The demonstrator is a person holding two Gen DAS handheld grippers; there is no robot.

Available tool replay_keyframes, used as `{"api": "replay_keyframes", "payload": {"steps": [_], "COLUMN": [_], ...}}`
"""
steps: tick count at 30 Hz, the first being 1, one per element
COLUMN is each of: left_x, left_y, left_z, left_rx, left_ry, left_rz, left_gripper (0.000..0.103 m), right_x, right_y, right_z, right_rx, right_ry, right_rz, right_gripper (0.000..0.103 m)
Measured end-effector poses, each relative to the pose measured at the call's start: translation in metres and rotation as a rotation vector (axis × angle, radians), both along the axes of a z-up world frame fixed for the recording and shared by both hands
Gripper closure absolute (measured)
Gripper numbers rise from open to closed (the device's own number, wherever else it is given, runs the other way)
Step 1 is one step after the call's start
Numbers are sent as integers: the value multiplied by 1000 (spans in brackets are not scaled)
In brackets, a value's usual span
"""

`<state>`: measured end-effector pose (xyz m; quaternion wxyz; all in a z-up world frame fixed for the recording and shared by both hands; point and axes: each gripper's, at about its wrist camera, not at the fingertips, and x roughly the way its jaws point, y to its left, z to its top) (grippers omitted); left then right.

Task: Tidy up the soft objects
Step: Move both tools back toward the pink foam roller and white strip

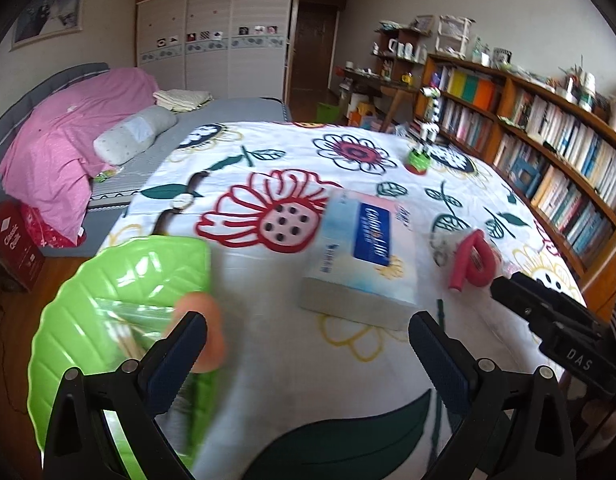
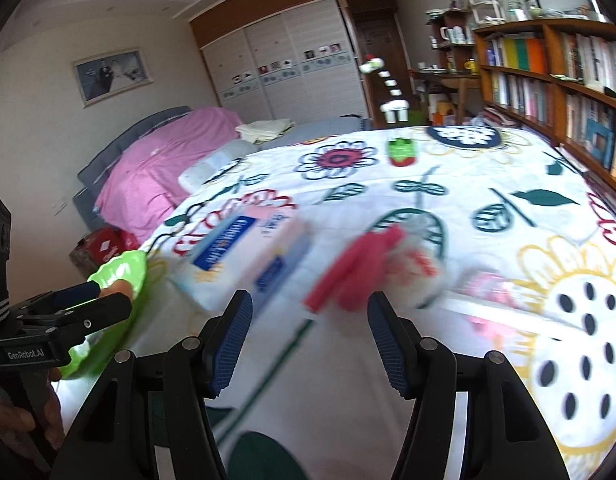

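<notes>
Both jaws stand spread with nothing between them: the left gripper (image 1: 308, 336) hangs over the near left of the spread, the right gripper (image 2: 309, 316) over its near middle.

Under them lies a white quilted bedspread printed with large red, navy and yellow flowers (image 1: 292, 148), filling the scene from near to far. Along the right runs a long brown wooden bookshelf packed with books (image 1: 547, 136); far left sits a bed under a pink cover (image 1: 64, 136).

On the near left edge rests a bright green leaf-shaped plastic tray (image 1: 108, 280), holding a clear crinkled packet (image 1: 136, 312) and a blurred peach-coloured soft lump (image 1: 204, 332) just beside the left gripper's left finger. At the middle lies a pale blue and pink rectangular tissue pack with a dark blue label (image 1: 363, 252). Right of it, a red bent foam tube (image 1: 471, 258) rests against a white patterned bundle (image 1: 447, 242), just ahead of the right gripper's fingers.

Far off stands a small green and red pot (image 1: 417, 160), with a black-and-white zebra toy (image 1: 431, 116) behind it.
</notes>
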<state>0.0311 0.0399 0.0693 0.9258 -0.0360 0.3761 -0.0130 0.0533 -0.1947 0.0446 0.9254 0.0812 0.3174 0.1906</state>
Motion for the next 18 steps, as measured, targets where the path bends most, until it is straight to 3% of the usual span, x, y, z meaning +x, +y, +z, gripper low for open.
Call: {"api": "replay_keyframes", "payload": {"steps": [18], "left_x": [21], "left_y": [-78], "left_z": [-11], "left_rx": [64], "left_ry": [63], "left_rz": [-138], "left_gripper": [0], "right_x": [16], "right_y": [-96], "right_z": [-12], "right_rx": [-62], "right_ry": [59], "right_rz": [-137], "right_gripper": [42]}}
